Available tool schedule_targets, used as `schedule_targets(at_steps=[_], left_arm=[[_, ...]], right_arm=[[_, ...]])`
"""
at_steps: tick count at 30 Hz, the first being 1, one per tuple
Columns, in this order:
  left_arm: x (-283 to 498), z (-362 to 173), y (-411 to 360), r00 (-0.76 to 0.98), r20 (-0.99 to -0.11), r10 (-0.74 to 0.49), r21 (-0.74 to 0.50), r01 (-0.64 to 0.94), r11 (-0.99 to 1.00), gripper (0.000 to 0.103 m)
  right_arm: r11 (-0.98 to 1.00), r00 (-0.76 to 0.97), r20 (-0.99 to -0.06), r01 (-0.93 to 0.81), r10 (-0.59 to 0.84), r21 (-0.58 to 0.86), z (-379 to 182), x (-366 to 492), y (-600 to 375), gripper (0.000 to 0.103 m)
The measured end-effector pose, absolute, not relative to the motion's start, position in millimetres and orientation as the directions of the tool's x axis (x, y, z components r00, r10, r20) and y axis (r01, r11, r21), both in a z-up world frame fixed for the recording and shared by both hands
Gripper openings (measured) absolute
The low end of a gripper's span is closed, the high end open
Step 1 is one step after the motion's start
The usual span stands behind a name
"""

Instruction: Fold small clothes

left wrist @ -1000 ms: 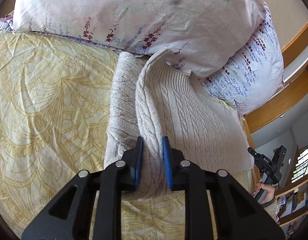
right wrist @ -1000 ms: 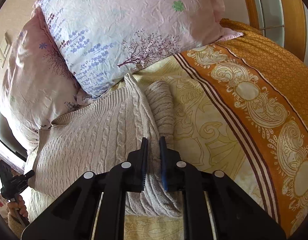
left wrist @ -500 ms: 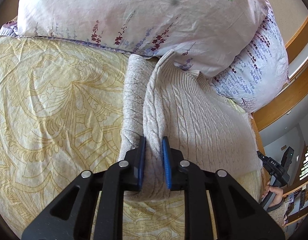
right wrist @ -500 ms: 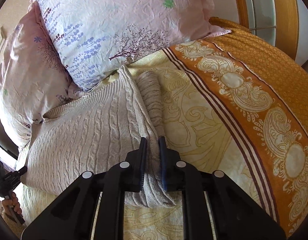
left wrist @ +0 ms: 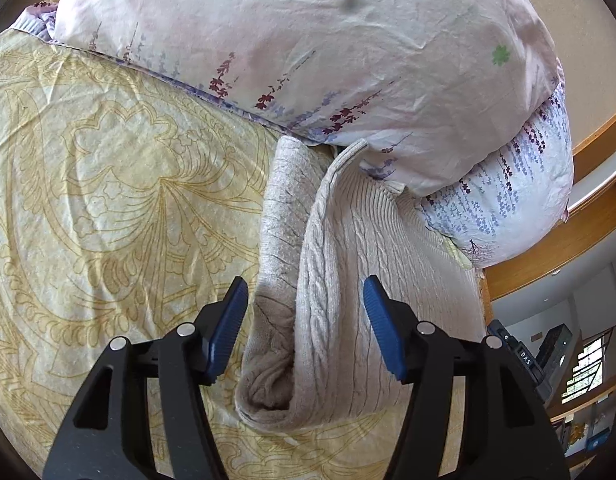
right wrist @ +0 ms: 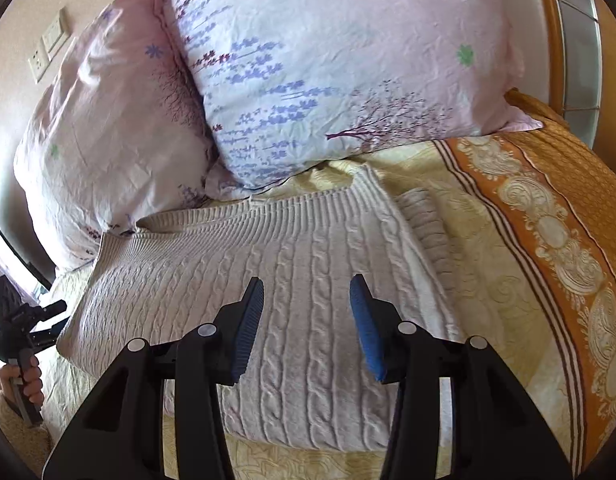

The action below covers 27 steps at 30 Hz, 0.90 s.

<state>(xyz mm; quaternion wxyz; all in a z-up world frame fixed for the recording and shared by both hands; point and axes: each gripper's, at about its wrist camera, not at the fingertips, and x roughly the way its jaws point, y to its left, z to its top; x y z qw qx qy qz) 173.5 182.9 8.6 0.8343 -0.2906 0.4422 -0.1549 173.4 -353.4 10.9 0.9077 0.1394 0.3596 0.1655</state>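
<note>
A beige cable-knit sweater (left wrist: pixel 344 280) lies on the yellow patterned bedspread (left wrist: pixel 107 200), folded over, with its edge rolled up and a sleeve tucked beneath. My left gripper (left wrist: pixel 305 320) is open, its blue pads on either side of the folded edge and apart from it. In the right wrist view the sweater (right wrist: pixel 267 272) lies flat with its ribbed hem toward the pillows. My right gripper (right wrist: pixel 308 320) is open just above the sweater and holds nothing. The other gripper (right wrist: pixel 19 320) shows at the far left in a hand.
Two floral pillows (right wrist: pixel 328 60) (right wrist: pixel 107 140) lean at the head of the bed, touching the sweater's far end. An orange patterned border (right wrist: pixel 548 220) runs along the bedspread's right side. A wooden headboard (left wrist: pixel 568 248) stands behind.
Both grippers have opened and let go of the sweater's folded edge. The lifted fold has dropped and now lies flatter on the bed. Both grippers sit closer to the pillows.
</note>
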Motion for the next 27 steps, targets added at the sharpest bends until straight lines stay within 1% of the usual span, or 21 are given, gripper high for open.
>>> schedule_targets(at_steps=[2, 5, 7, 9, 11, 15, 17, 19, 21, 23, 25, 26, 27], left_arm=[[174, 9, 178, 0.556, -0.658, -0.507, -0.603, 0.013, 0.798, 0.06], [171, 16, 168, 0.582, -0.673, -0.457, -0.535, 0.044, 0.844, 0.061], [168, 24, 159, 0.611, -0.683, -0.4, -0.457, 0.069, 0.887, 0.061], [165, 32, 147, 0.638, -0.692, -0.338, -0.365, 0.095, 0.926, 0.067], [163, 39, 134, 0.655, -0.695, -0.296, -0.288, 0.123, 0.95, 0.069], [160, 45, 107, 0.677, -0.694, -0.245, -0.164, 0.182, 0.969, 0.077], [163, 41, 97, 0.667, -0.715, -0.211, -0.112, 0.188, 0.976, 0.077], [169, 30, 93, 0.632, -0.748, -0.201, -0.106, 0.185, 0.977, 0.077], [176, 17, 93, 0.589, -0.781, -0.207, -0.128, 0.173, 0.977, 0.077], [176, 11, 96, 0.591, -0.776, -0.222, -0.148, 0.172, 0.974, 0.078], [175, 9, 96, 0.582, -0.782, -0.222, -0.146, 0.175, 0.974, 0.078], [176, 8, 96, 0.578, -0.785, -0.221, -0.145, 0.176, 0.974, 0.079], [176, 7, 96, 0.574, -0.789, -0.219, -0.142, 0.176, 0.974, 0.079]], right_arm=[[0.917, 0.678, -0.627, -0.202, 0.384, 0.343, 8, 177, -345, 0.047], [0.934, 0.658, -0.666, -0.196, 0.35, 0.297, 2, 182, -337, 0.047], [0.948, 0.637, -0.703, -0.2, 0.317, 0.246, -3, 187, -331, 0.049], [0.96, 0.642, -0.714, -0.217, 0.279, 0.179, -3, 186, -323, 0.051], [0.966, 0.643, -0.724, -0.221, 0.25, 0.137, -2, 186, -318, 0.052], [0.965, 0.643, -0.723, -0.22, 0.252, 0.141, -3, 187, -319, 0.055], [0.966, 0.645, -0.722, -0.221, 0.249, 0.135, -3, 186, -318, 0.055], [0.966, 0.648, -0.72, -0.224, 0.249, 0.132, -3, 186, -318, 0.055], [0.966, 0.649, -0.719, -0.226, 0.248, 0.129, -3, 186, -318, 0.056], [0.966, 0.649, -0.719, -0.225, 0.248, 0.131, -4, 187, -318, 0.058], [0.97, 0.65, -0.724, -0.21, 0.233, 0.124, -5, 189, -319, 0.065], [0.973, 0.646, -0.73, -0.187, 0.224, 0.133, -8, 191, -322, 0.073], [0.969, 0.637, -0.73, -0.182, 0.245, 0.167, -10, 193, -325, 0.073]])
